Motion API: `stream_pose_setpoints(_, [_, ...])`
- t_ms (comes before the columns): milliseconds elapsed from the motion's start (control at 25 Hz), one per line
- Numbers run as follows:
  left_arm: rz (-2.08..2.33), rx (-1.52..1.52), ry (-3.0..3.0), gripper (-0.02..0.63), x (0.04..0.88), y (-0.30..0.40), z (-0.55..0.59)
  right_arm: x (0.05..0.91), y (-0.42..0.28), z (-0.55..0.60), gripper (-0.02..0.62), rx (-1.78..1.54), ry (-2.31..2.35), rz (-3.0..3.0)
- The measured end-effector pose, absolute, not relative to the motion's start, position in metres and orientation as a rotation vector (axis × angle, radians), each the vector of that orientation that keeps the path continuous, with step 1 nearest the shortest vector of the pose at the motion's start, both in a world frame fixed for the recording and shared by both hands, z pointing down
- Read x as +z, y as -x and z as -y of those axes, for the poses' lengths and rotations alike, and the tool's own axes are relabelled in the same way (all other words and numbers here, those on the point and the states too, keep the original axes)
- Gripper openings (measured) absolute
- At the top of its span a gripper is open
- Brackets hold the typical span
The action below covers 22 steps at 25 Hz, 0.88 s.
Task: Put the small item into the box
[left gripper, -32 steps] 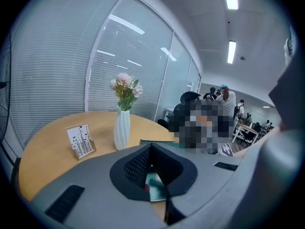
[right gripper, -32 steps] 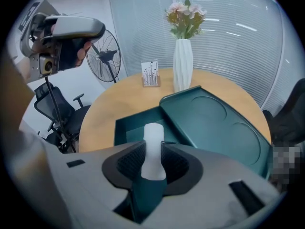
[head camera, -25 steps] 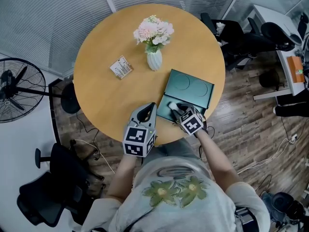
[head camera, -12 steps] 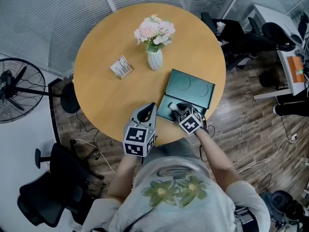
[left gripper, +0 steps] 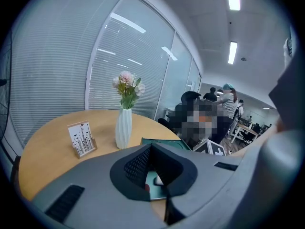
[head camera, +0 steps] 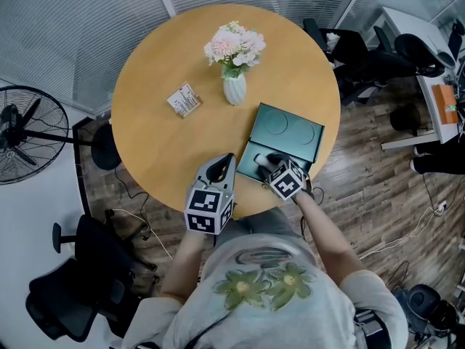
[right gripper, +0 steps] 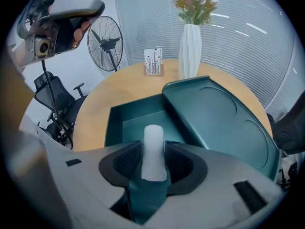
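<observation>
A dark green box (head camera: 254,167) lies open near the table's front edge, its lid (head camera: 285,131) folded back beyond it. My right gripper (head camera: 270,163) points steeply down into the box. In the right gripper view its jaws (right gripper: 153,152) have just been opening; the small white item (right gripper: 153,147) lies between the pads on the box's floor (right gripper: 136,125), and they no longer press on it. My left gripper (head camera: 227,163) hovers just left of the box with its fingertips together and nothing held. Through its narrow gap (left gripper: 153,149) I glimpse the box and the white item.
A white vase of pink flowers (head camera: 234,87) stands at the table's middle, and a small card stand (head camera: 182,100) to its left. A floor fan (head camera: 22,133) and a black chair (head camera: 73,282) are off the table's left. Office chairs (head camera: 356,57) are at the right.
The right gripper's marker cube has turned and shifted slightly over the box. The left gripper, the box, the vase and the card stayed where they were.
</observation>
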<state>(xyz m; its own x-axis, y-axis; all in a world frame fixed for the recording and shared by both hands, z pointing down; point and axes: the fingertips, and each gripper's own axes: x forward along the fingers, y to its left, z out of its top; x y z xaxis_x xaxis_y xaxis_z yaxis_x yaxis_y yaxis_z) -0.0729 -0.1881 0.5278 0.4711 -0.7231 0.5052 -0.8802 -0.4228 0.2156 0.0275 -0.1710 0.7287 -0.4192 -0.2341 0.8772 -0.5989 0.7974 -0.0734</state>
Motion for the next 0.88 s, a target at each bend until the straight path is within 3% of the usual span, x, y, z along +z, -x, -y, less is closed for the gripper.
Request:
stream_pose_setpoints(560, [1.343, 0.432, -2.327, 0.003, 0.505, 0.068, 0.186, 0.621, -0.014, 0.179, 0.15, 0.513, -0.79, 2.276])
stream_pose_setpoints(880, [1.363, 0.407, -2.345, 0.003, 0.49, 0.07, 0.18, 0.531, -0.017, 0.178, 0.066, 0.56, -1.009, 2.497])
